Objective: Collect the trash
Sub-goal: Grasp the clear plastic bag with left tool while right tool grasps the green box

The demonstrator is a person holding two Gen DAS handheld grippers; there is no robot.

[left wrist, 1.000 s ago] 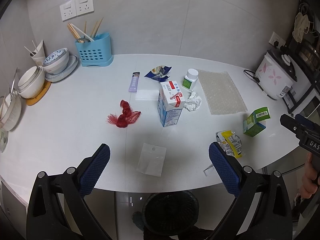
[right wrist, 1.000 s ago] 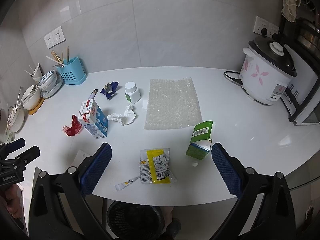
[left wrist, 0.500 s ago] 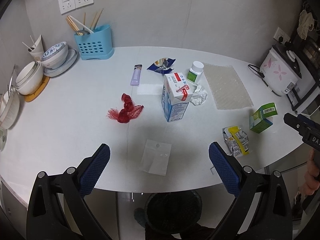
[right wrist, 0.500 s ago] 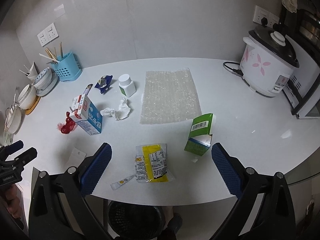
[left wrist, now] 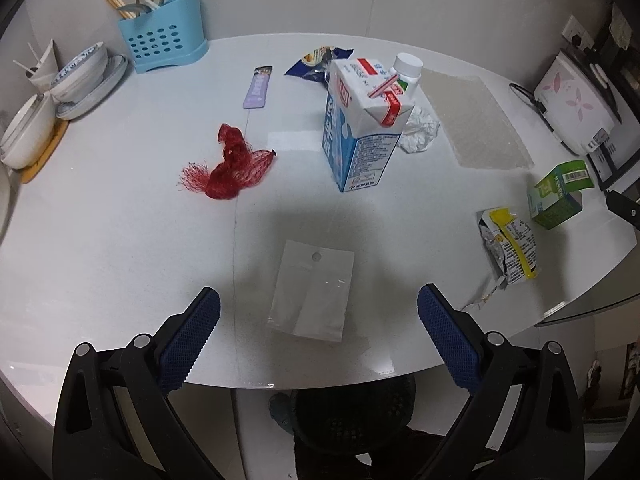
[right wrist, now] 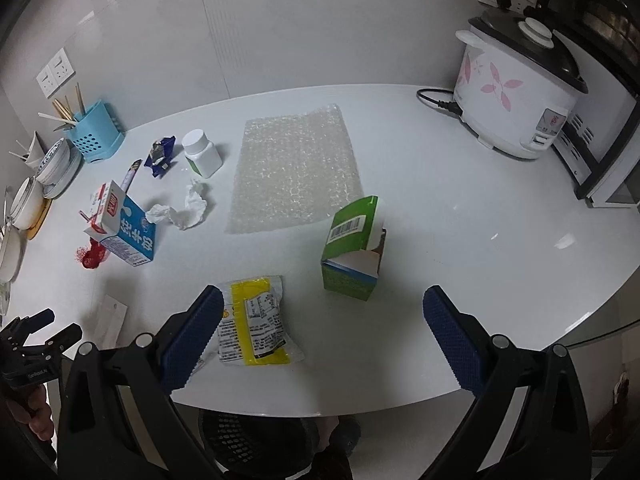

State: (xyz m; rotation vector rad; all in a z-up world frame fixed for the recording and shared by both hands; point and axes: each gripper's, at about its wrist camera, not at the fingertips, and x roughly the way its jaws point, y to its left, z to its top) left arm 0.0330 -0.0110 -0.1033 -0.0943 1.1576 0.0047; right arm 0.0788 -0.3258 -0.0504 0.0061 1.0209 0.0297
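Note:
Trash lies scattered on the white table (left wrist: 100, 240). My left gripper (left wrist: 318, 308) is open and empty, just above a clear plastic bag (left wrist: 312, 290) near the front edge. Beyond it are a red net (left wrist: 230, 164), a blue milk carton (left wrist: 360, 120), a crumpled tissue (left wrist: 420, 134) and a purple wrapper (left wrist: 259, 87). My right gripper (right wrist: 320, 312) is open and empty over the front edge, between a yellow snack packet (right wrist: 256, 316) and a green box (right wrist: 354, 244). A black mesh bin (right wrist: 256, 444) sits under the table edge.
A bubble wrap sheet (right wrist: 296, 168), a white pill bottle (right wrist: 202, 152) and a blue foil wrapper (right wrist: 162, 156) lie mid-table. A rice cooker (right wrist: 516, 92) stands at the right, a blue chopstick holder (left wrist: 162, 46) and stacked bowls (left wrist: 52, 92) at the left.
Both grippers have moved forward and down toward the table. The clear bag now lies between my left fingers, and the snack packet and green box are closer to my right gripper.

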